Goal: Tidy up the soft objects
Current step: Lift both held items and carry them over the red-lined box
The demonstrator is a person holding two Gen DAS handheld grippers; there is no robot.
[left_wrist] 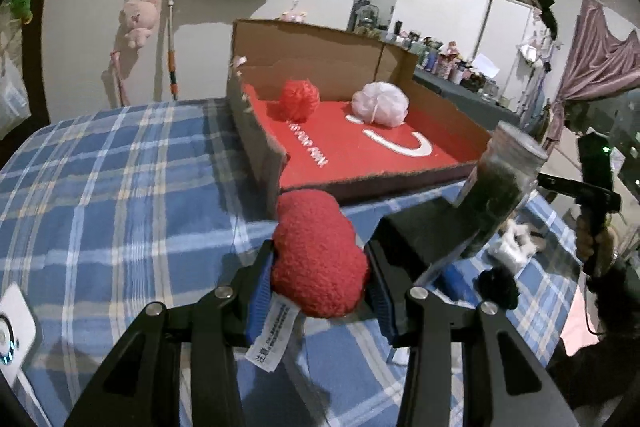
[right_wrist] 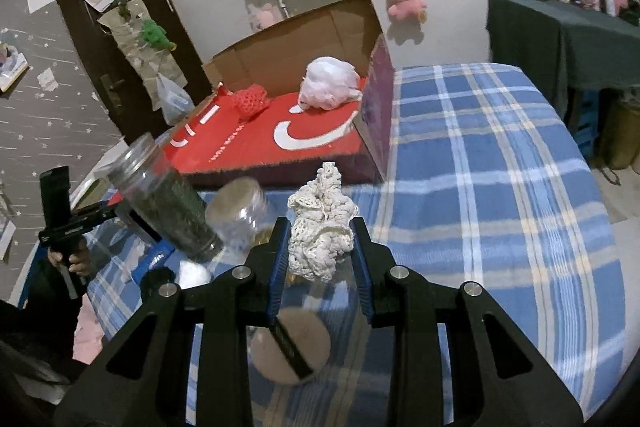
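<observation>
Left wrist view, left to right: blue plaid cloth point(left_wrist: 100, 187) covers the surface, a white device point(left_wrist: 14, 327) sits at its left edge. Left gripper point(left_wrist: 320, 267) is clamped on a red fuzzy plush point(left_wrist: 316, 255), blue pads point(left_wrist: 262, 291) pressing both sides, white care tag point(left_wrist: 272, 335) hanging under it. Plush is held above the cloth, just in front of the open cardboard box point(left_wrist: 312, 51) with the red floor. In the box near the back wall: a red yarn ball point(left_wrist: 299, 98) on the left, a pale pink puff point(left_wrist: 380, 103) on the right, apart from each other. Right of the gripper a clear jar with dark contents point(left_wrist: 500, 187) tilts over a black block; a small black fluffy thing point(left_wrist: 498, 287) and a white crumpled item point(left_wrist: 510, 243) lie on the cloth beyond. Far right a hand point(left_wrist: 596, 243) holds the other gripper's black handle. Right wrist view: hand on a handle at far left point(right_wrist: 66, 255), the dark-filled jar point(right_wrist: 168, 203) tilted, a second clear jar point(right_wrist: 240, 211) beside it. Right gripper point(right_wrist: 322, 247) is closed on a white crocheted piece point(right_wrist: 320, 227), held up off the cloth, box directly behind. Another jar lid point(right_wrist: 292, 347) shows blurred under the jaws. Bare plaid cloth to the right, dark-draped table point(right_wrist: 560, 39) with bottles behind it.
</observation>
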